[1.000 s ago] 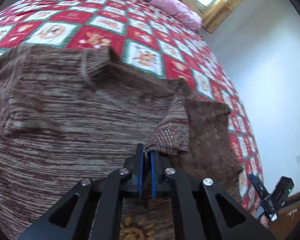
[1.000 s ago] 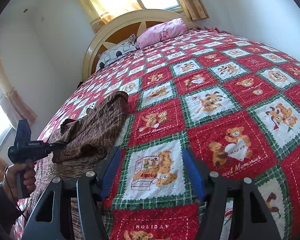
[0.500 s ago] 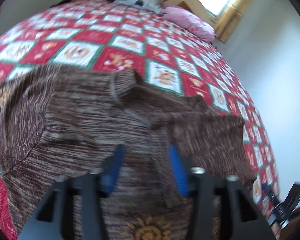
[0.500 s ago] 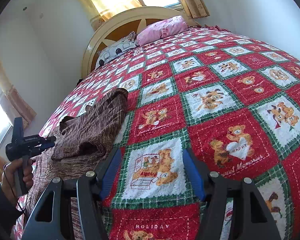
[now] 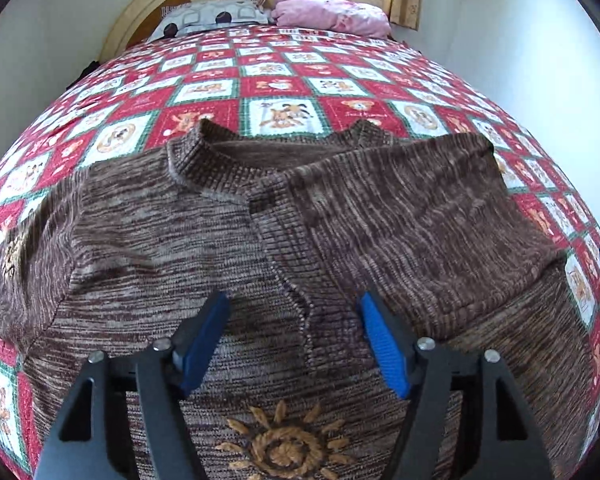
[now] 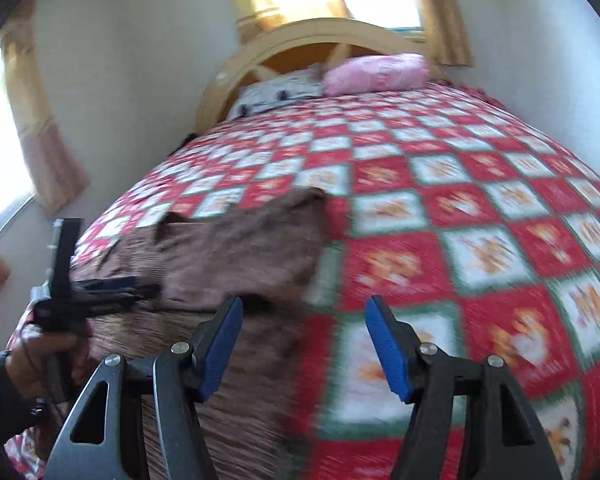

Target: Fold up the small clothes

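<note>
My left gripper [image 5: 294, 340], jaws opening with nothing pinched, hangs right over the brown marled knit sweater [image 5: 180, 232] spread across the red teddy-bear quilt [image 5: 284, 80], whose unfolded sleeve lies leftward, far from my spread, empty right gripper [image 6: 304, 344].

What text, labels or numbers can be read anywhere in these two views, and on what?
None can be read.
Quilt: small marks in some squares that may be lettering, too small in the left view, motion-blurred in the right.
Sweater: an embroidered sun, no words.
Pillows and headboard: no text visible.
</note>
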`<state>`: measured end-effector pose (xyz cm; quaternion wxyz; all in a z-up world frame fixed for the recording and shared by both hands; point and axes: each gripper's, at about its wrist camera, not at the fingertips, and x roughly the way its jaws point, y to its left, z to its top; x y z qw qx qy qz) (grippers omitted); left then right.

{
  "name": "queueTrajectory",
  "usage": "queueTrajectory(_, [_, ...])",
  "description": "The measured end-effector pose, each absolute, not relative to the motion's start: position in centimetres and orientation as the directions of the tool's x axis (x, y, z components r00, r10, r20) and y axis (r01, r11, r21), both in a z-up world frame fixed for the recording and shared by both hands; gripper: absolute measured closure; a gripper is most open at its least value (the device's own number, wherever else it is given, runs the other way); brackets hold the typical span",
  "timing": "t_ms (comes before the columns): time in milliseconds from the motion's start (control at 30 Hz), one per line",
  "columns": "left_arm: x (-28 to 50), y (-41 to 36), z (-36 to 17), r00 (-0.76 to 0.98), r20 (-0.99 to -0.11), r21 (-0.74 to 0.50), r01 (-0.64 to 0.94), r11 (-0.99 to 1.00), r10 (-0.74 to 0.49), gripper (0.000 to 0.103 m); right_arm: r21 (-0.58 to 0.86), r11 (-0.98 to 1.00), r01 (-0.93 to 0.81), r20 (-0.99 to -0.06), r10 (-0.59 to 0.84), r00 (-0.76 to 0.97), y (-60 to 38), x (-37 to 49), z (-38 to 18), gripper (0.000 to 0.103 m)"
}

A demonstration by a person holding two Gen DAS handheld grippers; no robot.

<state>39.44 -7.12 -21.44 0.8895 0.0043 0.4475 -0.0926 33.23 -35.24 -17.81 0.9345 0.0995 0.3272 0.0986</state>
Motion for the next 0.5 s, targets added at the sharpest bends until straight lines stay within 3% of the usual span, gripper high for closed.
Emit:
queueTrajectory(133, [39.2, -7.1, -21.5, 0.589, -0.789, -0.088, 0.176, 0.981, -0.176, 0.026, 0.367, 0.891, -0.266, -0.573, 0.442, 0.69, -32.1, 36.3, -17.5, 0.038])
queueTrajectory(267, [39.0, -6.6, -21.6, 0.595, -0.783, -0.104, 0.16, 0.982, -0.18, 0.023, 0.327, 0.917, -0.228, -0.708, 0.397, 0.584, -30.6, 38.8, -21.3, 0.038])
queueTrajectory(367, [38.9, -6.0, -21.7, 0.598, -0.775, -0.139, 0.151, 0.979, -0.203, 0.023, 0.372, 0.901, -0.225, -0.71, 0.432, 0.556, -31.3, 38.1, -22.5, 0.038])
queueTrajectory(500, [38.8, -6.0, -21.7, 0.602, -0.769, -0.149, 0.161, 0.976, -0.217, 0.02, 0.327, 0.917, -0.228, -0.73, 0.398, 0.556, -30.8, 37.5, -21.8, 0.038])
